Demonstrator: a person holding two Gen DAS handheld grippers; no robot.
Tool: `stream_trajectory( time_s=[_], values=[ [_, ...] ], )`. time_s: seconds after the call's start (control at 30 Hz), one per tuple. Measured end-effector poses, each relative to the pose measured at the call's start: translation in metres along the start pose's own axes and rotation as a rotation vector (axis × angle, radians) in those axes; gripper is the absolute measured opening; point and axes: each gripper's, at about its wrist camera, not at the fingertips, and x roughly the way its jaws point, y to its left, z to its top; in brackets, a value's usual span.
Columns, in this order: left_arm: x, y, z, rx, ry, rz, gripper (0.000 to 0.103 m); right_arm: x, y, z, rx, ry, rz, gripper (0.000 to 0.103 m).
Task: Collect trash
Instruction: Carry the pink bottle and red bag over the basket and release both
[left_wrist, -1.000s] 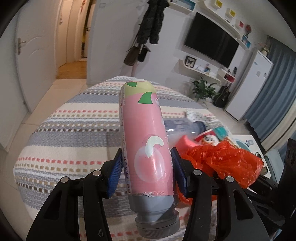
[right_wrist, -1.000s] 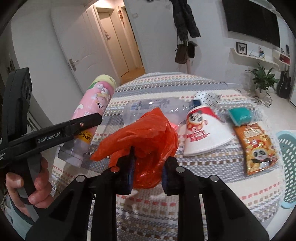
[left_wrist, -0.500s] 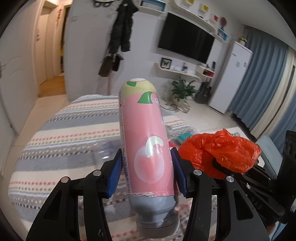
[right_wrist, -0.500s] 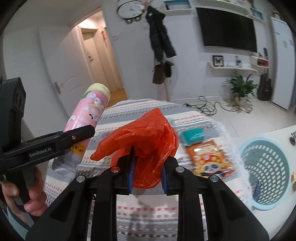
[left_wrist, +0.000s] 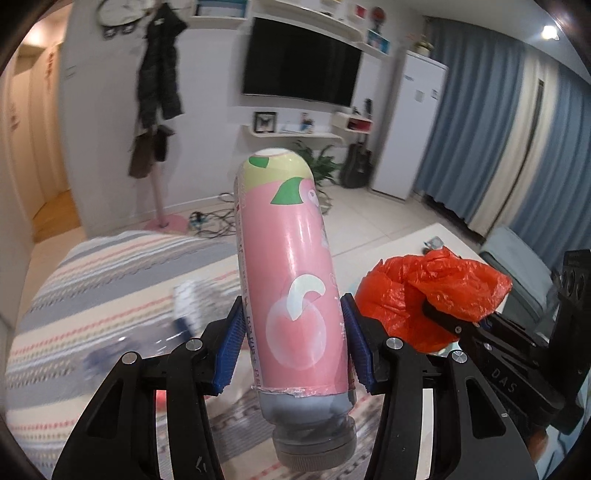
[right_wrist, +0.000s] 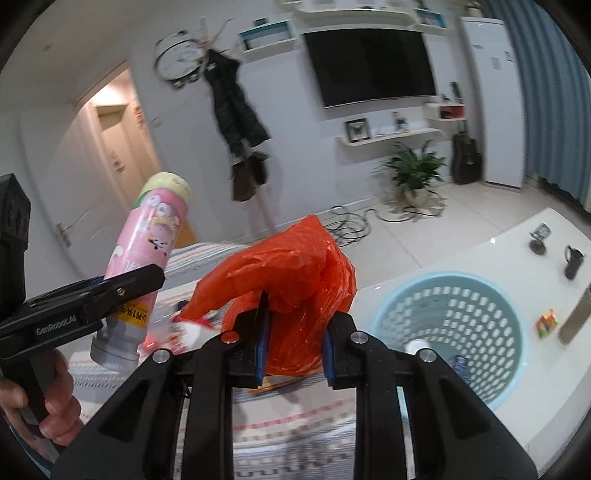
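My left gripper (left_wrist: 291, 347) is shut on a pink bottle (left_wrist: 291, 273) with a grey cap end toward the camera, held up above the striped tablecloth (left_wrist: 92, 280). The bottle also shows in the right wrist view (right_wrist: 147, 254), left of my right gripper. My right gripper (right_wrist: 295, 347) is shut on a crumpled orange plastic bag (right_wrist: 291, 280), which also shows in the left wrist view (left_wrist: 432, 291) at the right. A light blue perforated basket (right_wrist: 384, 317) stands low to the right of the right gripper, with a few small items inside.
A white surface (right_wrist: 517, 243) behind the basket carries a dark mug (right_wrist: 574, 260) and small items. More trash lies blurred on the striped cloth (right_wrist: 177, 328). A coat rack (left_wrist: 159, 110), TV, plant and fridge stand at the far wall.
Both grippers have swung right with their loads, away from the table's middle. The blue basket has come closer and larger in the right wrist view. Both grips are unchanged.
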Motion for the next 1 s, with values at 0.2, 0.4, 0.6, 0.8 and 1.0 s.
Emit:
stream_trajectory(
  time_s=[0.2, 0.4, 0.6, 0.8, 1.0],
  values=[
    [0.046, -0.041, 0.009, 0.050, 0.060, -0.072, 0.047, 0.002, -0.055, 0.000, 0.083, 0.001, -0.096, 0.020],
    [0.098, -0.081, 0.009, 0.096, 0.133, -0.127, 0.046, 0.018, -0.113, -0.011, 0.183, 0.054, -0.219, 0.020],
    [0.146, -0.107, -0.002, 0.109, 0.202, -0.180, 0.046, 0.041, -0.159, -0.031, 0.255, 0.129, -0.284, 0.020],
    [0.176, -0.124, -0.014, 0.120, 0.262, -0.185, 0.046, 0.060, -0.188, -0.049, 0.294, 0.199, -0.320, 0.020],
    [0.177, -0.120, -0.015, 0.110, 0.254, -0.195, 0.064, 0.072, -0.198, -0.061, 0.314, 0.243, -0.333, 0.032]
  ],
)
